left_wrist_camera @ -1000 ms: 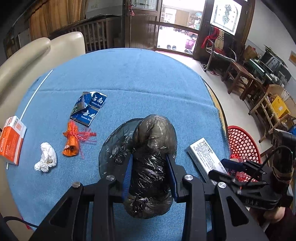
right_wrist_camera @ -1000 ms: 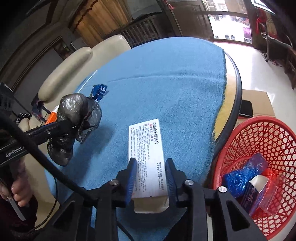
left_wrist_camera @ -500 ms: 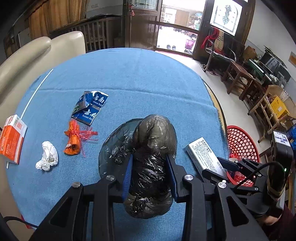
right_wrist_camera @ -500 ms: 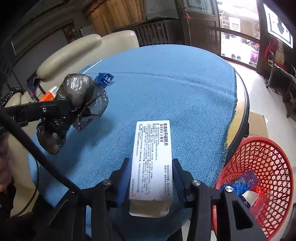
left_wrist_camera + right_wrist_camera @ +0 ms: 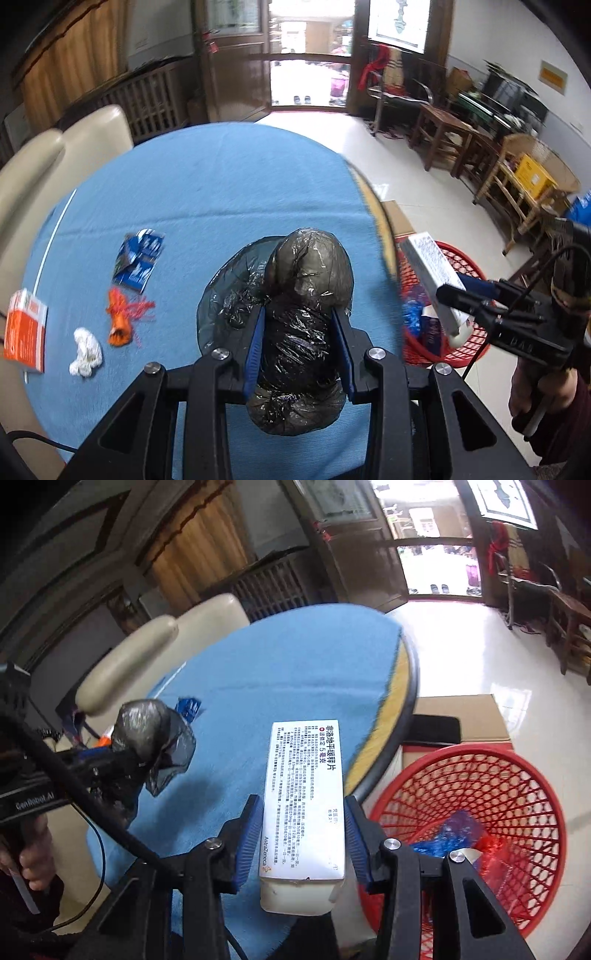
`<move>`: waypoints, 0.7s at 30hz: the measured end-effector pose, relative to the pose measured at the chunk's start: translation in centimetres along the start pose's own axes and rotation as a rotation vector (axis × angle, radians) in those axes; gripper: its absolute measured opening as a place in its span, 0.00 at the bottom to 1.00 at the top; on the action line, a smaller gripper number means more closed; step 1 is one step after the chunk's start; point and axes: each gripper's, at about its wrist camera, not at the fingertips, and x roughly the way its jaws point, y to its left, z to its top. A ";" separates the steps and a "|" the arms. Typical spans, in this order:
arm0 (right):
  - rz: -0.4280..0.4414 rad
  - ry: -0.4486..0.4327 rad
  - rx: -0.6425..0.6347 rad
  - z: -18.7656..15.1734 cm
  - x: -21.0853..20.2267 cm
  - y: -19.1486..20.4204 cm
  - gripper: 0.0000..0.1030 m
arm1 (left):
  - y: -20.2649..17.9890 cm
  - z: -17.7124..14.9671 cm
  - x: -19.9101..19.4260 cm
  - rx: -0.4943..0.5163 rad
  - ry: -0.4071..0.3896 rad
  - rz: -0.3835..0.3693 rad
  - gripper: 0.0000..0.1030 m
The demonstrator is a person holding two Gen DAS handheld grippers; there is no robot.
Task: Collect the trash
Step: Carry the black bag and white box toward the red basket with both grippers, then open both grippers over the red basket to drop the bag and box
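Note:
My left gripper [image 5: 301, 345] is shut on a crumpled black plastic bag [image 5: 301, 295] and holds it above the blue-clothed round table [image 5: 221, 184]. My right gripper [image 5: 303, 834] is shut on a white medicine box [image 5: 306, 794] and holds it in the air off the table's right edge, beside a red mesh basket [image 5: 509, 797] on the floor. The basket also shows in the left wrist view [image 5: 461, 258]. On the table lie a blue wrapper [image 5: 138, 260], an orange net scrap [image 5: 122, 317], a white paper wad [image 5: 86, 352] and an orange-white box [image 5: 26, 328].
The basket holds blue and red wrappers [image 5: 450, 834]. A cardboard box [image 5: 461, 716] with a dark phone on it sits on the floor behind the basket. Cream chairs [image 5: 55, 155] stand at the table's left. Wooden furniture lines the right wall.
My right gripper has lifted the medicine box off the table and moved it right, beside the basket. My left gripper has kept hold of the black bag and shifted slightly right.

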 end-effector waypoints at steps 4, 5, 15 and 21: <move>-0.006 -0.067 0.035 0.1 -2.8 -1.9 0.46 | -2.9 1.3 -0.6 0.048 -0.006 -0.043 0.36; -0.011 -0.082 0.045 0.0 -3.5 -2.4 0.45 | -3.5 1.7 -0.7 0.059 -0.007 -0.055 0.36; -0.023 -0.194 0.230 -0.6 -9.0 -9.5 0.46 | -10.6 4.2 0.4 0.156 0.029 -0.157 0.36; -0.024 -0.221 0.313 -1.6 -10.9 -12.9 0.46 | -14.8 5.0 1.5 0.226 0.051 -0.186 0.36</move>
